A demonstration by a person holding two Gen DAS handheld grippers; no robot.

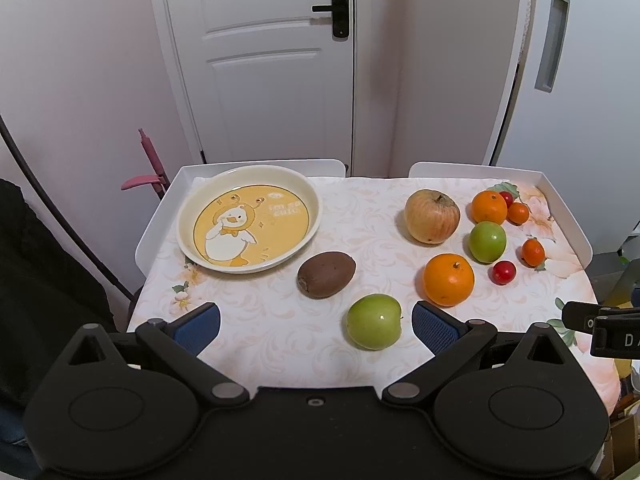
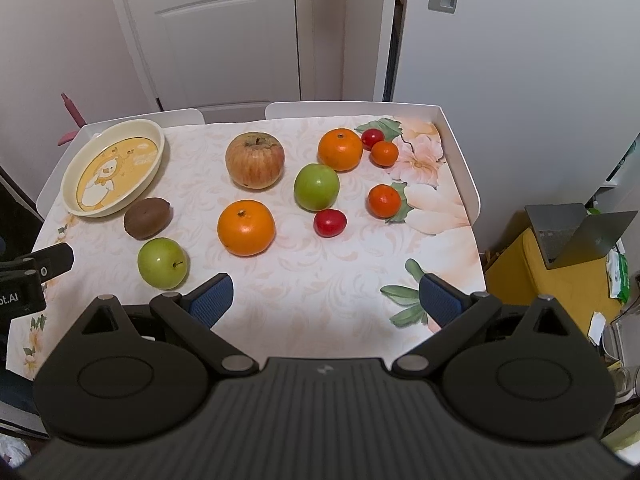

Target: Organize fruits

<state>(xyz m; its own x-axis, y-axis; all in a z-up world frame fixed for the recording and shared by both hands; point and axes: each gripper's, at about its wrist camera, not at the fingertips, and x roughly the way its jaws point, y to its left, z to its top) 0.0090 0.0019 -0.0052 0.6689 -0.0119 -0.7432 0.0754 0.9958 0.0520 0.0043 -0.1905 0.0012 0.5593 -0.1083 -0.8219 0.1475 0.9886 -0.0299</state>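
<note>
An empty cream plate with a yellow duck picture [image 1: 250, 220] [image 2: 116, 172] lies at the table's far left. Beside it rests a brown kiwi [image 1: 326, 274] [image 2: 148, 217]. A green apple [image 1: 374, 321] [image 2: 163, 263] sits nearest me, just beyond my left gripper [image 1: 316, 326], which hovers open and empty. Further right lie a near orange [image 1: 449, 279] [image 2: 246, 227], a large red-yellow apple [image 1: 432, 216] [image 2: 255, 160], a second green apple [image 1: 487, 241] [image 2: 317, 186], a far orange [image 2: 340, 149], small tangerines [image 2: 384, 200] and cherry tomatoes [image 2: 329, 222]. My right gripper [image 2: 326, 304] is open over the front edge.
The table carries a floral cloth [image 2: 320, 264] and has raised white side rims [image 2: 460, 152]. A white door [image 1: 272, 60] and a wall stand behind it. A yellow box with a laptop [image 2: 576, 236] sits on the right, beyond the table's edge. A dark chair back [image 1: 48, 280] stands left.
</note>
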